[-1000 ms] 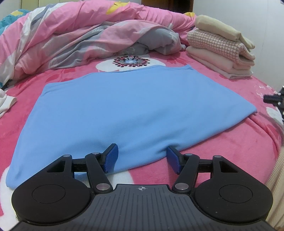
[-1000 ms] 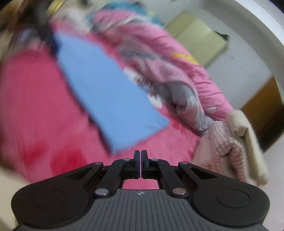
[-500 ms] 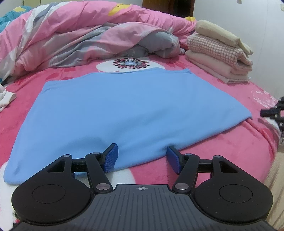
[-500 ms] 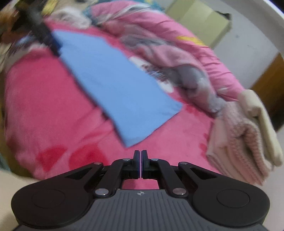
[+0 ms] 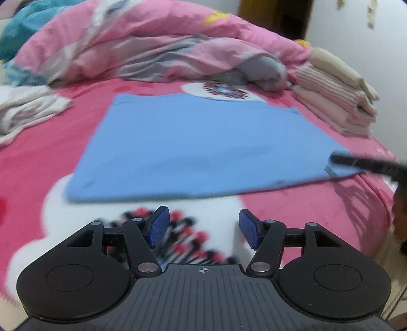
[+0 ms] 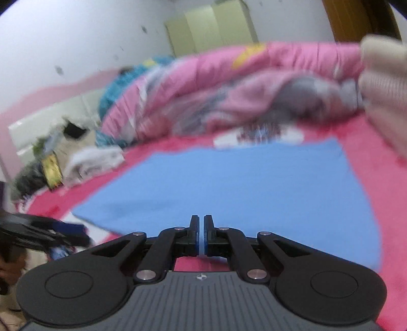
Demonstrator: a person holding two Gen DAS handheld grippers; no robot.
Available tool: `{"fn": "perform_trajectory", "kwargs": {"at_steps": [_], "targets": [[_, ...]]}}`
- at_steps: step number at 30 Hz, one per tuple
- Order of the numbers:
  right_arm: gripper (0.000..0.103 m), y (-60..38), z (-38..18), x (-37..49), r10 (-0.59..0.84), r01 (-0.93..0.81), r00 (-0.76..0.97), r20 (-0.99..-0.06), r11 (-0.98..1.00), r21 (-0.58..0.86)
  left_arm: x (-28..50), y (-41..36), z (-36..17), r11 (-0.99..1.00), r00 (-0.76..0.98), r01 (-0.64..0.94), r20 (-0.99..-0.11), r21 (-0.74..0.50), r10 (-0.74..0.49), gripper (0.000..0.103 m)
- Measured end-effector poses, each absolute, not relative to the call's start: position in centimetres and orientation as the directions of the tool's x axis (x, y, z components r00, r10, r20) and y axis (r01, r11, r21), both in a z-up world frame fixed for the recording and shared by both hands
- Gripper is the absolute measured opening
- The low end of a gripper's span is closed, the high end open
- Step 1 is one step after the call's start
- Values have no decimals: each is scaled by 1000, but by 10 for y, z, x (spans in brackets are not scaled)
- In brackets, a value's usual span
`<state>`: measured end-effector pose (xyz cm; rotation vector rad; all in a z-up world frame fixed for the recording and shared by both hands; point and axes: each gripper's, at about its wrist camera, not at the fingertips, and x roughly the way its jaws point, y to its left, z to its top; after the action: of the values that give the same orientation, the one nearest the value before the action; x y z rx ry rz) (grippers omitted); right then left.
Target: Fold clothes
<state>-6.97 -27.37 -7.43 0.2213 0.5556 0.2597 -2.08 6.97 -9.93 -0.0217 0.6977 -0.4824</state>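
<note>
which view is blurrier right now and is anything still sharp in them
Right wrist view: blurrier, with the quilt and blue cloth smeared; only the right tongs, nearly shut, stay crisp. Left wrist view: milder blur, worst on the flower print near the open left tongs; the folded pile is soft, and the bed edges bow from the fisheye.

White walls (image 6: 76,38); pale green wardrobe (image 6: 211,28); brown wooden door (image 5: 274,17)

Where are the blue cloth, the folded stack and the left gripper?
Blue cloth (image 5: 203,147): left wrist view, middle of the fabric.
Folded stack (image 5: 335,94): left wrist view, striped layer.
Left gripper (image 5: 203,226): left wrist view, midway between the open fingertips.
</note>
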Motion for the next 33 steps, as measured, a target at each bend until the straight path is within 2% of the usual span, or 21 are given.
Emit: {"fn": "perform_trajectory", "kwargs": {"at_steps": [2,9,11,14,18,25,27,29,33], "targets": [[3,-266,-86,-69,285,-143,802,-525,945,294,-24,85,-96,903,680,387,-602,-189,-418,61],[3,-277,-77,-70,290,-87,807,-515,920,382,-10,103,-85,905,731,341,-534,-253,-425,61],[3,-274,-77,-66,292,-85,807,-514,918,388,0,102,-89,913,741,317,-535,-255,-407,61],[3,-268,-80,-62,296,-81,795,-530,917,391,15,108,-102,935,729,224,-590,-275,-348,61],[3,-268,-83,-70,263,-36,780,-568,925,379,14,130,-107,915,728,202,-572,-348,-378,60],[4,-268,-66,-77,244,-10,788,-565,923,385,9,155,-101,924,747,146,-573,-354,-338,61],[9,-265,-59,-76,250,-25,796,-551,923,384,6,159,-95,923,755,147,-562,-357,-338,61],[19,-259,-55,-73,251,-36,800,-544,927,374,7,158,-89,922,762,160,-550,-353,-343,62],[20,-250,-52,-68,261,-55,798,-544,929,365,9,145,-77,916,760,215,-531,-338,-374,65]]}}
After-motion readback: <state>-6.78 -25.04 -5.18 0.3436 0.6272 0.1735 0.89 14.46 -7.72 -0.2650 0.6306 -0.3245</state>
